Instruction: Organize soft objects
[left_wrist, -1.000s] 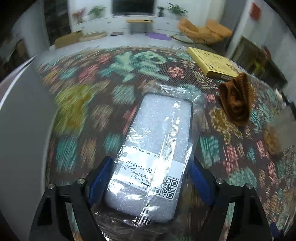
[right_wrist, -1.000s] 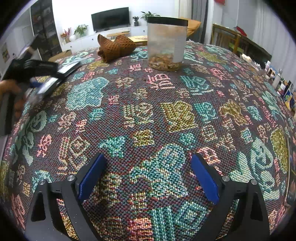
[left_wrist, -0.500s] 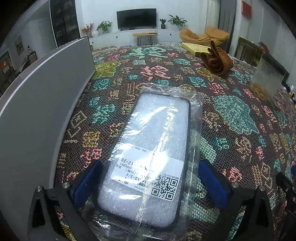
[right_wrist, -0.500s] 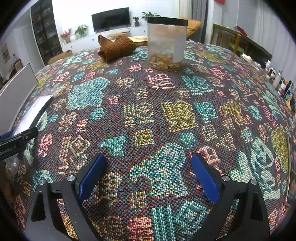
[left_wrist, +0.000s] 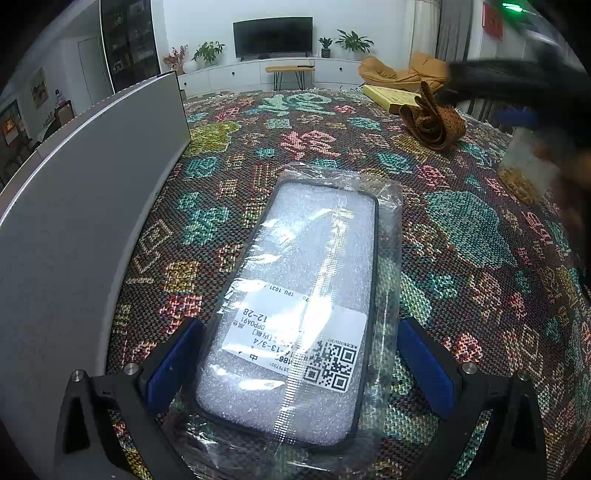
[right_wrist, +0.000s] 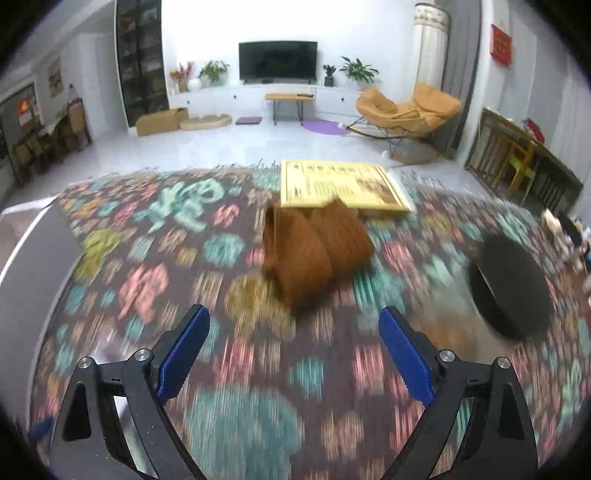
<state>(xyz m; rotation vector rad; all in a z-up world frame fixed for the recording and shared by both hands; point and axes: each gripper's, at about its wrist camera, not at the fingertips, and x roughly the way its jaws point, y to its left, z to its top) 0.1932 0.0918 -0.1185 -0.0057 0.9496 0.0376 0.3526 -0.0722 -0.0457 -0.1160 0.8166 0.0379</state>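
A phone case in a clear plastic bag (left_wrist: 295, 295) lies flat on the patterned tablecloth (left_wrist: 461, 240). My left gripper (left_wrist: 295, 354) straddles its near end, open, with both blue pads clear of the bag. A brown knitted piece (left_wrist: 434, 123) lies at the far right of the table. In the right wrist view that brown knit (right_wrist: 314, 251) sits ahead of my right gripper (right_wrist: 295, 354), which hangs open and empty above the cloth. The right wrist view is blurred by motion.
A grey box wall (left_wrist: 74, 221) stands along the left side of the table. A yellow flat box (right_wrist: 340, 184) lies behind the knit. A clear jar with a black lid (right_wrist: 509, 288) stands to the right. The other gripper and a hand (left_wrist: 535, 96) blur across the upper right.
The left gripper set the bagged case down by the grey wall and opened off it. The right gripper swung across the table and now faces the brown knit.
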